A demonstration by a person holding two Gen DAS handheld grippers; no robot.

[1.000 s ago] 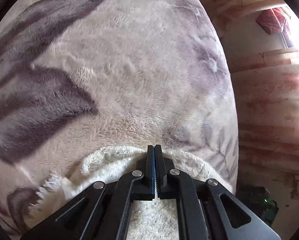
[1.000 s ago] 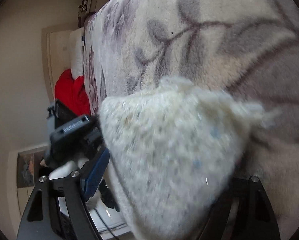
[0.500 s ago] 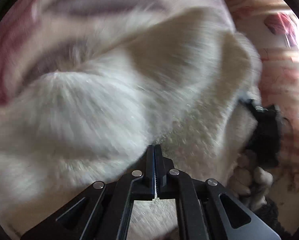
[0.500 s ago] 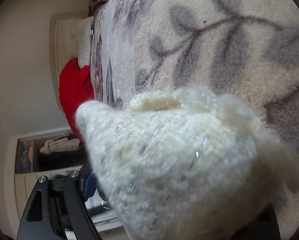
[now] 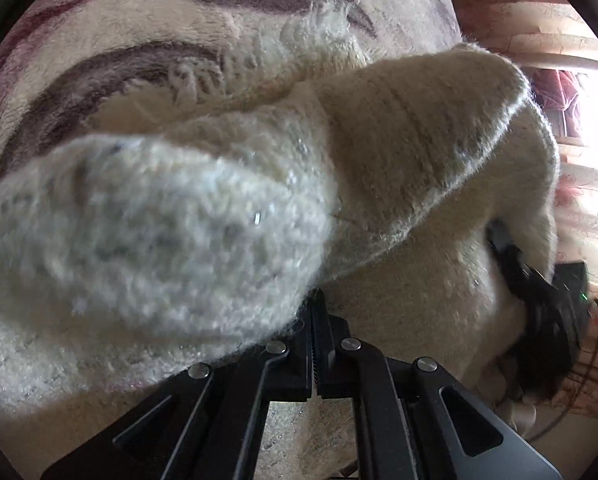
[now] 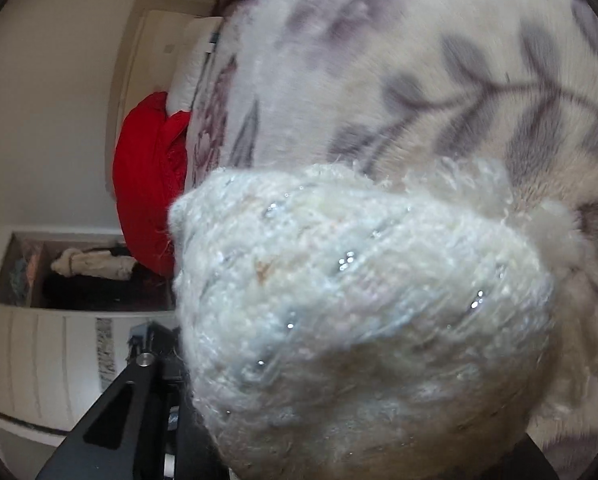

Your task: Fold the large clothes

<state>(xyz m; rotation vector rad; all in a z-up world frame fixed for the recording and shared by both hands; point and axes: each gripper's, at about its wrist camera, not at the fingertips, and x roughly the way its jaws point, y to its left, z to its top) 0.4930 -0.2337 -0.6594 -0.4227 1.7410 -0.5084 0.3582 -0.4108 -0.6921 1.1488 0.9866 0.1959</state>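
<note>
A fluffy cream knit sweater [image 5: 379, 152] hangs lifted over the leaf-patterned blanket [image 5: 171, 20] on the bed. My left gripper [image 5: 314, 304] is shut on a fold of the sweater, which bulges over its left finger. My right gripper shows at the right edge of the left wrist view [image 5: 539, 296], dark, at the sweater's other end. In the right wrist view the sweater [image 6: 359, 300] drapes over my right gripper and hides its fingertips; only the left finger arm [image 6: 115, 408] shows.
The blanket [image 6: 439, 60] covers the bed. A red garment [image 6: 147, 168] lies at the bed's head by a pillow. A white cabinet [image 6: 39, 340] with an open shelf of clothes stands at the left. A bright window [image 5: 595, 120] is at the right.
Both grippers have lifted the sweater off the blanket and swung it up. It now fills both views. The right gripper has come into the left wrist view.
</note>
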